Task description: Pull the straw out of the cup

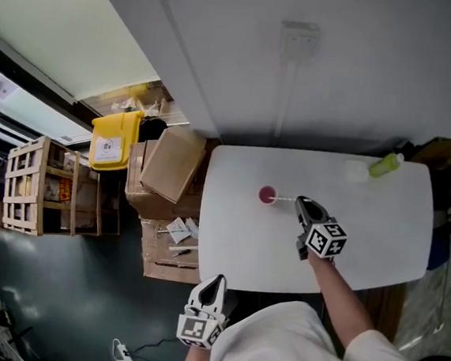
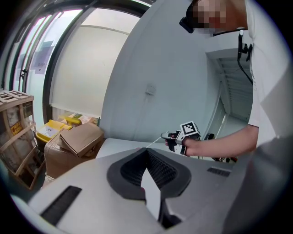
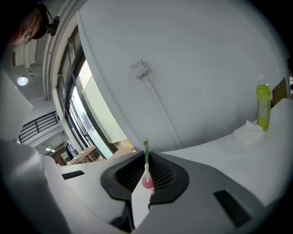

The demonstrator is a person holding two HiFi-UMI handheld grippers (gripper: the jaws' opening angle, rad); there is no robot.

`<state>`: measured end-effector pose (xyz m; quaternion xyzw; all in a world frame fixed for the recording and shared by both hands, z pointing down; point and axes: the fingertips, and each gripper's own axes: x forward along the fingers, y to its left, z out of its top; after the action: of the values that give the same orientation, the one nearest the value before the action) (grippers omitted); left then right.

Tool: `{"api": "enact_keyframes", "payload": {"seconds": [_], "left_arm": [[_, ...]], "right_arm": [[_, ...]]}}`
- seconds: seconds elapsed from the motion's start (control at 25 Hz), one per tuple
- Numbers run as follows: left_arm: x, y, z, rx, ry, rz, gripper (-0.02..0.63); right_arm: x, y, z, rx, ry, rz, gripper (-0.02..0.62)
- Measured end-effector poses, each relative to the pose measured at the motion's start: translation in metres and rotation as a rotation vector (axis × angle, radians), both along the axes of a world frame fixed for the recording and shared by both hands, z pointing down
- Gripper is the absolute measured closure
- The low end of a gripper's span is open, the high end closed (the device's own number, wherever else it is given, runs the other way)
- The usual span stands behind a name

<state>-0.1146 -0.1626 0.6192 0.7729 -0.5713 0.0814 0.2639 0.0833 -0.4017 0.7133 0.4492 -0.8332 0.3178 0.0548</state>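
Note:
A small pink cup point(image 1: 267, 194) stands on the white table point(image 1: 378, 246), left of centre. A thin straw point(image 1: 286, 198) runs from the cup to my right gripper point(image 1: 299, 201), which is shut on it. In the right gripper view the green-and-white striped straw point(image 3: 146, 153) stands upright between the jaws of the right gripper point(image 3: 145, 170), its lower end over the pink cup point(image 3: 148, 183); whether that end is still inside I cannot tell. My left gripper point(image 1: 214, 282) hangs off the table's front left corner, shut and empty. In the left gripper view, past the left gripper point(image 2: 147, 153), the right gripper point(image 2: 176, 135) holds the straw point(image 2: 154, 143).
A green bottle point(image 1: 386, 164) and a white packet point(image 1: 356, 170) sit at the table's far right. Cardboard boxes point(image 1: 172, 163), a yellow bin point(image 1: 114, 140) and a wooden crate point(image 1: 31, 185) stand on the floor to the left. A wall socket point(image 1: 299, 38) is on the wall behind.

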Motion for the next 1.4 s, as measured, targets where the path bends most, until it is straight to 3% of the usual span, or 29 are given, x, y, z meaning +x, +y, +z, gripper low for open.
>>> {"api": "enact_keyframes", "payload": {"seconds": [0.68, 1.0, 1.2, 1.4], "left_arm": [[-0.035, 0.064, -0.01, 0.058, -0.003, 0.097, 0.604], [-0.034, 0.092, -0.026, 0.092, 0.011, 0.192, 0.604], [-0.021, 0.101, -0.035, 0.106, 0.017, 0.246, 0.604], [-0.008, 0.109, -0.039, 0.124, 0.02, 0.259, 0.604]], "right_arm": [[0.023, 0.111, -0.111, 0.142, -0.015, 0.086, 0.545], [0.035, 0.189, -0.151, 0.205, -0.03, 0.126, 0.545], [0.047, 0.225, -0.16, 0.192, -0.017, 0.146, 0.545], [0.056, 0.25, -0.162, 0.207, -0.014, 0.142, 0.545]]}}
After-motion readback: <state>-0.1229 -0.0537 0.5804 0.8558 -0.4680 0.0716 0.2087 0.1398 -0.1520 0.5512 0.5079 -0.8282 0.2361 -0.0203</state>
